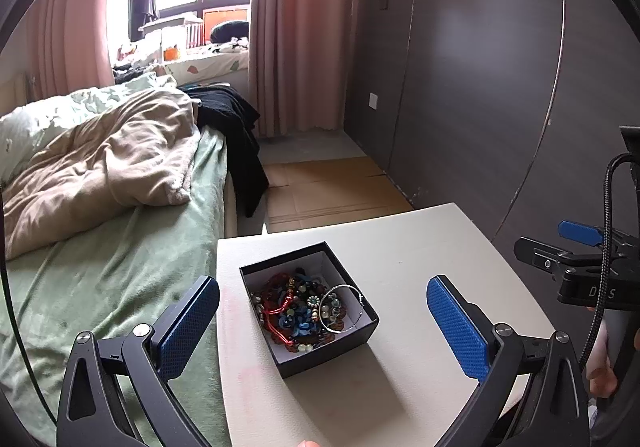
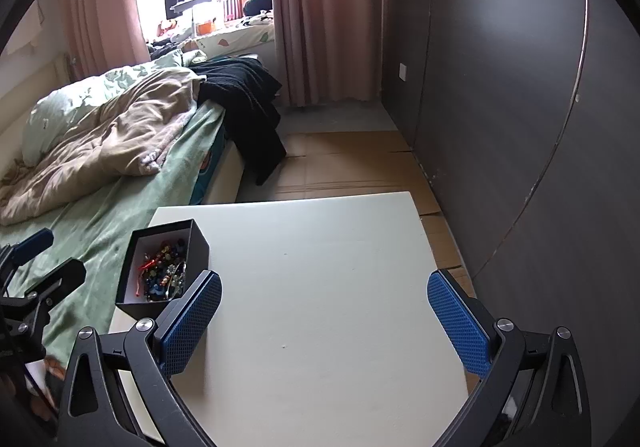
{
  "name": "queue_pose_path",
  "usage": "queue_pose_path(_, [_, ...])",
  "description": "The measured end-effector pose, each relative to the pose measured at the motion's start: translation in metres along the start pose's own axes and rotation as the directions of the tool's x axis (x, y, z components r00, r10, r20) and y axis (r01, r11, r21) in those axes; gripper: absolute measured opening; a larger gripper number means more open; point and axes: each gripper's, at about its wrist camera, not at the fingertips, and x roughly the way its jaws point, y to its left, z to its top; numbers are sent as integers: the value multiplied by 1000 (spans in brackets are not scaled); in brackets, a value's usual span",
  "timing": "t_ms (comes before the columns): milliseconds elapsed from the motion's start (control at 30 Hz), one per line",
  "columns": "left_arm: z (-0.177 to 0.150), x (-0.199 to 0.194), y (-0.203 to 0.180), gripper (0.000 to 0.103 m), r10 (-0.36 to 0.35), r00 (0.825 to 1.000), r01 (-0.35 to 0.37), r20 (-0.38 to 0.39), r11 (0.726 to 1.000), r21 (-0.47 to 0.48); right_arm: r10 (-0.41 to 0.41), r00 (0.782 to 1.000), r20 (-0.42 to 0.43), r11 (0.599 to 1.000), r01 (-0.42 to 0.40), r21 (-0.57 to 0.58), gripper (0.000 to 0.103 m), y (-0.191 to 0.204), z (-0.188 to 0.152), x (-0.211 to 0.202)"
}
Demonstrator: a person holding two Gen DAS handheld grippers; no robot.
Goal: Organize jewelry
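Jewelry (image 1: 307,307), a tangle of beads with a silver bangle (image 1: 343,309), fills the black box (image 1: 332,349) ahead of the left gripper (image 1: 323,325), between its wide-spread fingers. Box sits on the white table (image 1: 420,263). Right gripper (image 2: 325,321), also wide and holding nothing, has the box to its left; a bed (image 2: 116,215) lies beyond.

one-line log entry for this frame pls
task: organize jewelry | left gripper: open, over box | right gripper: open, over bare table | jewelry: piled in box | nothing held
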Motion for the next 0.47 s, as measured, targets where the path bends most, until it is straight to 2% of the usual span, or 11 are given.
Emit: queue_pose_path(467, [0,1,1,103,1,1000,-1,3,1000,5,-2,1000,1,1000,2,3,103,-2,0,1])
